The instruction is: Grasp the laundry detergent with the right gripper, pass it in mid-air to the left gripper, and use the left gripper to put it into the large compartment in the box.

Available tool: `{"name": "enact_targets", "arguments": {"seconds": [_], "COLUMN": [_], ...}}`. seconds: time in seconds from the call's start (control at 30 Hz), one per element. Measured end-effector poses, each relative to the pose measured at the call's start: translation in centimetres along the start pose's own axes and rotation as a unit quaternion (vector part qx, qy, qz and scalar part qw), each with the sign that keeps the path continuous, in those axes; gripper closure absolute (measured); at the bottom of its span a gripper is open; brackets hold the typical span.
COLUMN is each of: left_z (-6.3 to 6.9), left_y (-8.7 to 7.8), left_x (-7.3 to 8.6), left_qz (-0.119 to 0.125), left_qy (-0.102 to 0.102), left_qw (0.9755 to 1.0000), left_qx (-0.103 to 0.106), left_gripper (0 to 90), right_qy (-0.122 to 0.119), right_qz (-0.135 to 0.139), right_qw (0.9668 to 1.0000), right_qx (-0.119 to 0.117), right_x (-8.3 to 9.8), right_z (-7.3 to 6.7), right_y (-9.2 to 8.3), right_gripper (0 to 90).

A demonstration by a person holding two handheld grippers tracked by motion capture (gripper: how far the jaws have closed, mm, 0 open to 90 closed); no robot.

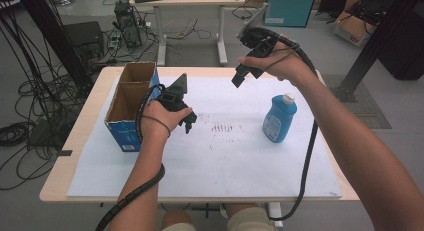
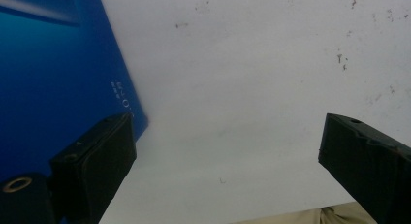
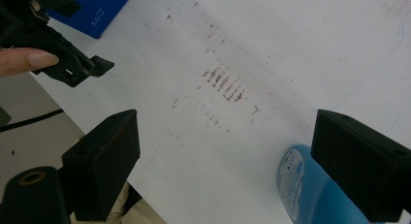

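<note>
High view: your right gripper [image 1: 239, 77] hangs open above the upright blue bottle [image 1: 279, 119]; left gripper view: your left gripper [image 2: 228, 161] gapes empty beside the blue carton [image 2: 58, 78]; right gripper view: bottle below, likely your target.

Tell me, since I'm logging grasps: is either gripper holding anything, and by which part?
Nothing is held. The left gripper and right gripper both have open, empty jaws.
</note>
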State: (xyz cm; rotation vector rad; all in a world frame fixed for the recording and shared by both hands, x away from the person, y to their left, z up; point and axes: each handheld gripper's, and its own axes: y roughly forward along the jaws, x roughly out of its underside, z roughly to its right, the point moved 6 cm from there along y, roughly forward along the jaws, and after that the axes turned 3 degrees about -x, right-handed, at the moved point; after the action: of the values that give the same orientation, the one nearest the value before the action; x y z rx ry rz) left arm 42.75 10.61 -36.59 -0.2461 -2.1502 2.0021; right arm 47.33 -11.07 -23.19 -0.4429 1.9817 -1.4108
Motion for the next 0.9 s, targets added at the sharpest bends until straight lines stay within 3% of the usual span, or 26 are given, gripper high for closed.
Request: {"name": "enact_targets", "arguments": {"seconds": [0.5,0.9], "left_z": [0.0,-0.2], "left_y": [-0.4,-0.3], "left_x": [0.1,0.5], "left_qz": [0.001,0.003], "left_qy": [0.002,0.002], "left_qw": [1.0000,0.9999], "left_qx": [-0.005,-0.011], "left_gripper": [6.6,6.6], "right_qy": [0.004,0.009], "right_qz": [0.007,0.030], "right_qw": [0.9999,0.9994], "right_qx": [-0.010,-0.017], "right_x": [1.1,3.8], "right_z": [-0.2,0.5], "right_y": [-0.6,-2.6], "right_gripper": [10.4,10.4]}}
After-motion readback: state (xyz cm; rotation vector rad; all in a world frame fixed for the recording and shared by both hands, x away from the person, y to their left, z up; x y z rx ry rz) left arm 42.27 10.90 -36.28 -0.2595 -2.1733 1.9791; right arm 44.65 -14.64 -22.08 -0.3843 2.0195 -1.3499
